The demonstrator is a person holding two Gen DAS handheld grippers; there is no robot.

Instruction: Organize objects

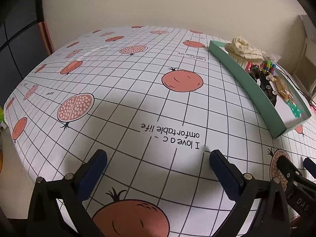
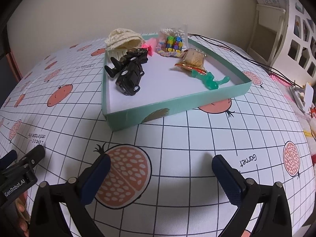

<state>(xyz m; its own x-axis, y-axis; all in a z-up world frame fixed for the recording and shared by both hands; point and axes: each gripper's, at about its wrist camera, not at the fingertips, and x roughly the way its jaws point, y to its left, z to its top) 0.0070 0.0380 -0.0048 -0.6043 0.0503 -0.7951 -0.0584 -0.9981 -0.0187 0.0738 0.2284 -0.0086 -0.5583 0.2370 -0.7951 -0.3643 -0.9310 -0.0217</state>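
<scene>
Apparently near done — toy car (image 2: 129, 77), crocheted hat (image 2: 122, 38), snack packet (image 2: 194, 59), green figure (image 2: 210, 80) and beads already in the teal tray (image 2: 138, 115). Nothing loose on the tablecloth (image 1: 122, 75). Left gripper (image 1: 158, 169) and right gripper (image 2: 161, 174) both spread, empty.

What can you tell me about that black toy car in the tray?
The toy car is glossy black, looks like metal or hard plastic, with white-hubbed wheels and a boxy, jeep-like body. It lies tipped on its side, not on its wheels, on the white floor of the green tray, near the left wall. Its far end presses against another black toy behind it. From the left wrist view only its wheels and side show over the tray wall. Neither gripper touches it.
</scene>
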